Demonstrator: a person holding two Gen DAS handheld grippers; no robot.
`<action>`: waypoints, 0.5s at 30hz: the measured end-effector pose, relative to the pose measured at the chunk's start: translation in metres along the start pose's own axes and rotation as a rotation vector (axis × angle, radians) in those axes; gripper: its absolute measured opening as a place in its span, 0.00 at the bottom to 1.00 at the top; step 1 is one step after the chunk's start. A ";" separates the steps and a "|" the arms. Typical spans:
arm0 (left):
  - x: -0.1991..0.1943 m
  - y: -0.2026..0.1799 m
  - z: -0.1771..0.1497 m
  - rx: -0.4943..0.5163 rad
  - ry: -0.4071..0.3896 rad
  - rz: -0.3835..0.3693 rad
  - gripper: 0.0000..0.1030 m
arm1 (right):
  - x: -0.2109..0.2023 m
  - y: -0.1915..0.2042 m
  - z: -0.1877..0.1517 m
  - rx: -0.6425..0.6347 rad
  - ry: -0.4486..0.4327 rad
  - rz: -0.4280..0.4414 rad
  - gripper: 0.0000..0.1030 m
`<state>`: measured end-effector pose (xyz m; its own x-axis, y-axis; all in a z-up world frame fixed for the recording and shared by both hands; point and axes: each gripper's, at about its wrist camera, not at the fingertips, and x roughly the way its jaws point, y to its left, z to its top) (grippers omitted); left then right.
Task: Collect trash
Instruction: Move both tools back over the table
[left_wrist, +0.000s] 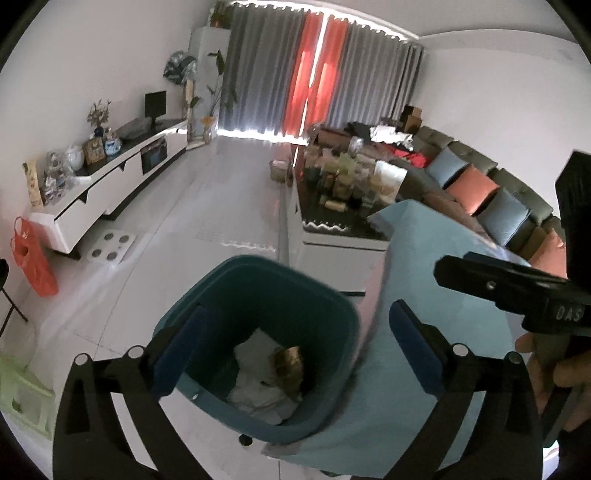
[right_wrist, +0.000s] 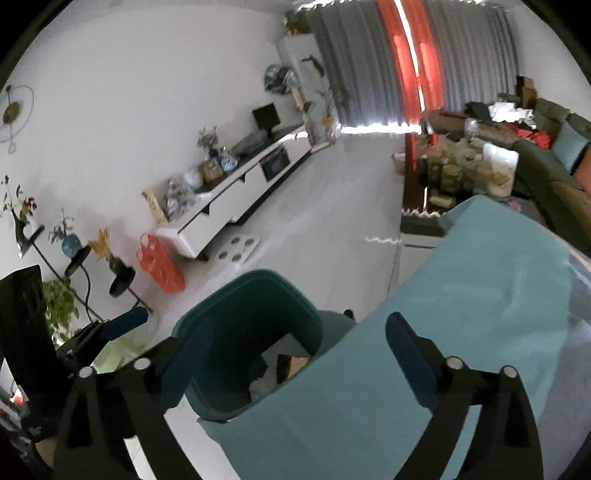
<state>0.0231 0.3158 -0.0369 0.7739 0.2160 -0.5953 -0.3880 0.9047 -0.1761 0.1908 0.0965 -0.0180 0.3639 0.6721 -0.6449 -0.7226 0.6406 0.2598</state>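
A teal trash bin (left_wrist: 229, 295) stands on the floor beside a light blue table (left_wrist: 436, 332). Inside it lie white paper (left_wrist: 258, 395) and a brown crumpled wrapper (left_wrist: 288, 365). My left gripper (left_wrist: 295, 354) is open and empty, hovering above the bin's mouth. The right gripper's body (left_wrist: 517, 295) shows at the right of the left wrist view. In the right wrist view the bin (right_wrist: 221, 314) sits partly behind the table edge (right_wrist: 443, 314), with paper (right_wrist: 277, 358) and the brown wrapper (right_wrist: 291, 365) inside. My right gripper (right_wrist: 295, 365) is open and empty above the table edge and bin.
A white TV cabinet (left_wrist: 110, 184) runs along the left wall, with an orange bag (left_wrist: 33, 258) at its near end. A cluttered coffee table (left_wrist: 343, 206) and a sofa with cushions (left_wrist: 480, 184) lie beyond. A green stool (left_wrist: 22, 398) stands at the lower left.
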 end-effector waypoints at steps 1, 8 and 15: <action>-0.004 -0.003 0.002 0.005 -0.006 -0.006 0.95 | -0.006 -0.003 -0.001 0.003 -0.013 -0.004 0.93; -0.031 -0.048 0.013 0.064 -0.055 -0.064 0.95 | -0.064 -0.039 -0.018 0.081 -0.114 -0.050 0.93; -0.047 -0.110 0.013 0.133 -0.066 -0.166 0.95 | -0.137 -0.082 -0.048 0.174 -0.230 -0.142 0.93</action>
<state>0.0355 0.2109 0.0205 0.8546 0.0799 -0.5131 -0.1868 0.9692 -0.1602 0.1724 -0.0658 0.0143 0.5912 0.6254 -0.5093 -0.5515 0.7742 0.3105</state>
